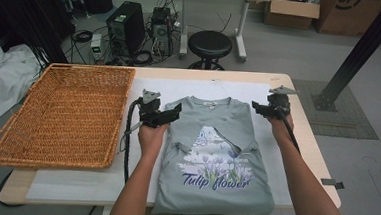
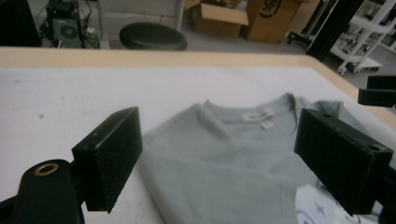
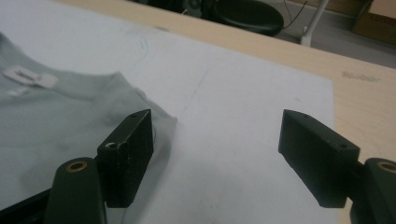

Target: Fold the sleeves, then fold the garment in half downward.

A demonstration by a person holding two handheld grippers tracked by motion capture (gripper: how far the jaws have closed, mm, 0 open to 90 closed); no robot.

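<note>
The wicker basket point(image 1: 68, 112) lies beside the folded T-shirt point(image 1: 215, 159); both grippers' jaws gape wide, holding nothing.

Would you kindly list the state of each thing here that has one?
T-shirt: sleeves folded in, flat, print up.
Wicker basket: empty, upright.
Left claw: open, over the shirt's shoulder.
Right claw: open, at the shirt's other shoulder.

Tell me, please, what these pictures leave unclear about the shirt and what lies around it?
- Shirt hem: high view, cut off behind the table's near edge.
- Neck label text: left gripper view, blurred and too small.
- Shirt's folded-in sleeves: high view, their undersides hidden by the folds.
- Basket inside: high view, near wall hides part of the bottom.
</note>
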